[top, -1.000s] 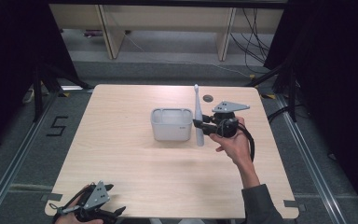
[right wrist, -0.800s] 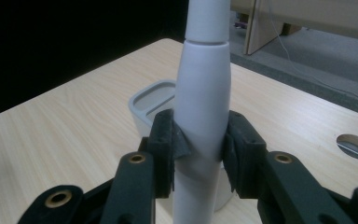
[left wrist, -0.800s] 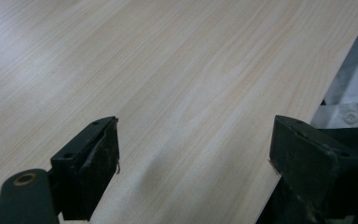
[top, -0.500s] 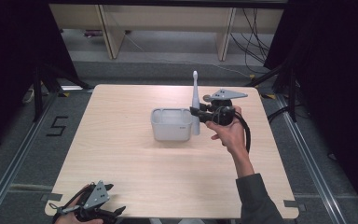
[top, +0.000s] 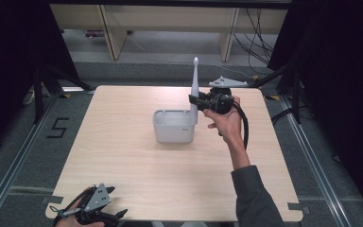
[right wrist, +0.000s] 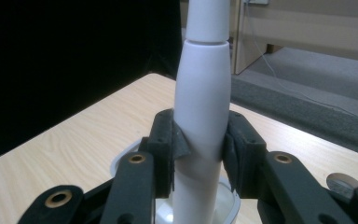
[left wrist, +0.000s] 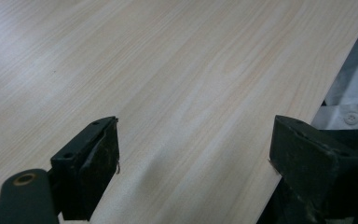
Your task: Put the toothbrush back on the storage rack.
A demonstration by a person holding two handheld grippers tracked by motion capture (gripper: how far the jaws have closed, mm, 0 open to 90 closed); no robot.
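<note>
While fingers [right wrist: 235, 149] clamp the toothbrush [right wrist: 201, 102], its head [top: 196, 61] shows overhead.

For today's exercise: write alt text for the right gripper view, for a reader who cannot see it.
The right gripper's two black jaws clamp the upright, smooth white plastic electric toothbrush handle at its middle. Below it sits a pale grey plastic container on the light wooden table.

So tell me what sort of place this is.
Probably a lab recording station: a bare wooden table on a metal frame, loose cables on the floor behind, dark curtains at the sides, and a floor marking reading 5.
</note>
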